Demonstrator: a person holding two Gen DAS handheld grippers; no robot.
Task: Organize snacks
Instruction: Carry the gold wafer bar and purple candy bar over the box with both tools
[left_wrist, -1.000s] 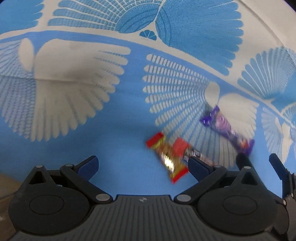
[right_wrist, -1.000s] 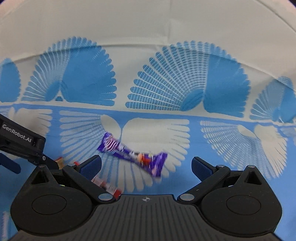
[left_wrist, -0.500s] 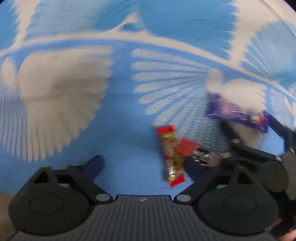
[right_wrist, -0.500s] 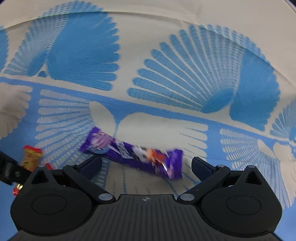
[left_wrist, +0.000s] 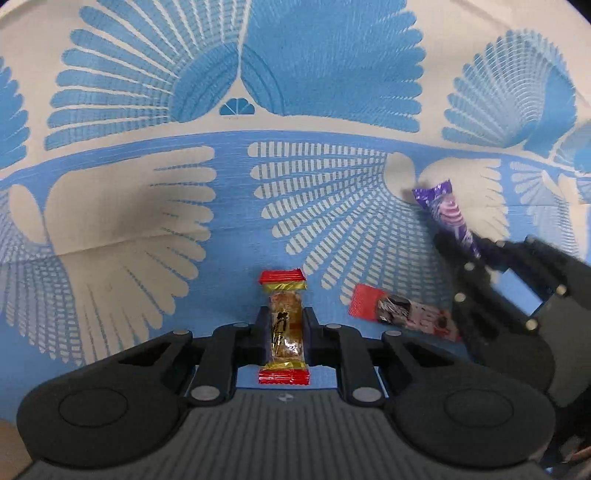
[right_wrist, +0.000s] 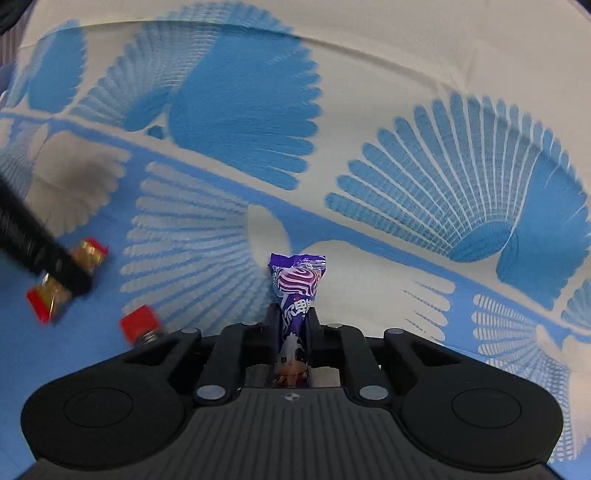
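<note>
Gripping two snacks at once: our left gripper (left_wrist: 284, 325) has just closed on the gold-and-red bar (left_wrist: 283, 326), right gripper (right_wrist: 292, 328) likewise on the purple candy (right_wrist: 295, 295). Third red-end snack (left_wrist: 402, 312) lies btwn them on the cloth (left_wrist: 147, 295). Next, prob. lift both w/o slipping.

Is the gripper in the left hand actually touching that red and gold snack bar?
Touching. In the left wrist view the left gripper has just closed its jaws, which press both sides of the red and gold snack bar with no gap.
</note>
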